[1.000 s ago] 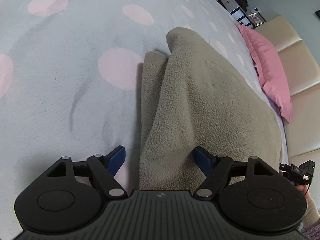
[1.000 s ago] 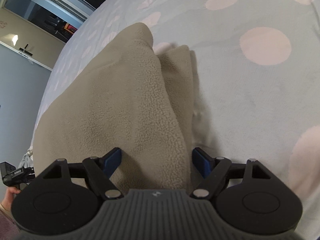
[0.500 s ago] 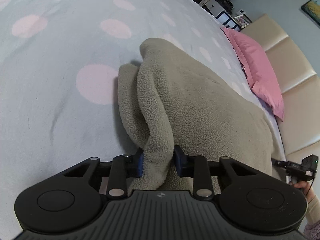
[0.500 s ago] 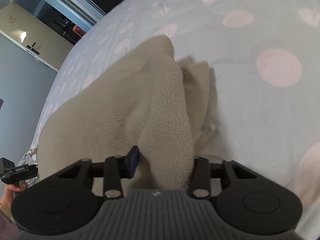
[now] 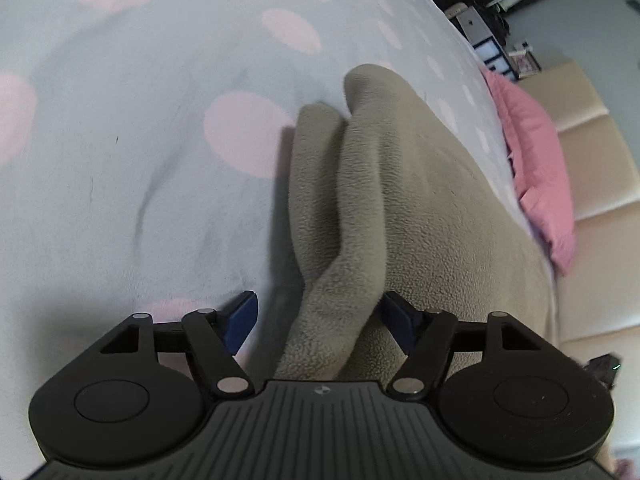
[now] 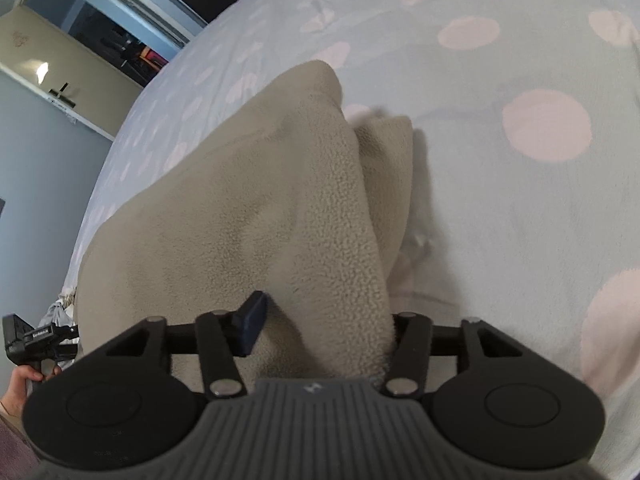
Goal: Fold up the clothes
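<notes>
A beige fleece garment (image 5: 420, 208) lies folded on a pale grey bed cover (image 5: 140, 180) with pink dots. Its left edge is bunched into a raised ridge that runs down between the blue pads of my left gripper (image 5: 320, 320). Those jaws are opening; the left pad stands clear of the fleece and the right pad sits beside it. In the right wrist view the fleece garment (image 6: 248, 208) has its right edge raised in a fold between the pads of my right gripper (image 6: 324, 332). These jaws are opening too. The right pad is hidden behind the fold.
A pink pillow (image 5: 540, 184) lies against a cream padded headboard (image 5: 592, 152) to the right of the bed. A shelf unit (image 5: 484, 36) stands beyond the bed's far corner. A hand holding the other gripper (image 6: 36, 344) shows at the lower left. An open doorway (image 6: 120, 36) lies behind.
Half a second ago both grippers were pinched on the fleece edges; now both have spread open again. The pinched edges stay standing as ridges between the pads.
</notes>
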Demonstrator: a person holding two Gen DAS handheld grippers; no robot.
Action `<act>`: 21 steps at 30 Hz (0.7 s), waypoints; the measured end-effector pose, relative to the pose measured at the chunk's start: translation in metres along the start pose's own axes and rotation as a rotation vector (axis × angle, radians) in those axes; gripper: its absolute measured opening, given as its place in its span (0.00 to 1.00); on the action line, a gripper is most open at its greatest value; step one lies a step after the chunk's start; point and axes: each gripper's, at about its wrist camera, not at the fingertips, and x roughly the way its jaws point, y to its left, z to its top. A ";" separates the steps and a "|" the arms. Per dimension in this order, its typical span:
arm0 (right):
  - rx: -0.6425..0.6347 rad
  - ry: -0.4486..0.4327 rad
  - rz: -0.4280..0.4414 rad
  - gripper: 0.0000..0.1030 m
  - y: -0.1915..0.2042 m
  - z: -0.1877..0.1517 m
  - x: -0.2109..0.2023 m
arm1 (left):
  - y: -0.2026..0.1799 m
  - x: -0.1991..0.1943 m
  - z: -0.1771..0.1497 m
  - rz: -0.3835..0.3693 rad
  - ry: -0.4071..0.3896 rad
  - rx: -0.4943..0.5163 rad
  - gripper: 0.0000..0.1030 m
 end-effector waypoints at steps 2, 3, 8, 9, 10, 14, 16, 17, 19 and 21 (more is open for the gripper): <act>0.034 0.019 0.012 0.69 -0.007 -0.001 0.005 | 0.004 0.003 0.000 -0.021 -0.003 -0.020 0.70; 0.054 0.026 0.021 0.70 -0.011 -0.002 0.008 | 0.006 0.005 0.000 -0.031 -0.007 -0.025 0.72; 0.124 0.035 0.083 0.73 -0.023 -0.004 0.020 | 0.010 0.013 0.001 -0.074 -0.021 -0.029 0.73; 0.123 0.036 0.090 0.73 -0.022 -0.004 0.022 | 0.010 0.014 0.002 -0.080 -0.020 -0.028 0.73; 0.122 0.036 0.091 0.73 -0.021 -0.004 0.025 | 0.008 0.016 0.002 -0.086 -0.022 -0.025 0.71; 0.082 0.028 0.086 0.68 -0.012 -0.001 0.029 | 0.003 0.020 0.001 -0.142 -0.019 -0.019 0.45; 0.053 0.017 0.078 0.61 -0.007 -0.001 0.026 | -0.005 0.021 0.001 -0.128 -0.028 0.013 0.40; 0.039 0.011 0.074 0.56 -0.005 0.000 0.025 | -0.007 0.020 0.001 -0.124 -0.031 0.032 0.39; 0.009 -0.007 0.065 0.49 0.001 -0.001 0.020 | -0.012 0.018 0.001 -0.120 -0.033 0.056 0.35; -0.015 -0.024 0.061 0.45 0.006 -0.001 0.014 | -0.014 0.016 0.001 -0.115 -0.034 0.071 0.34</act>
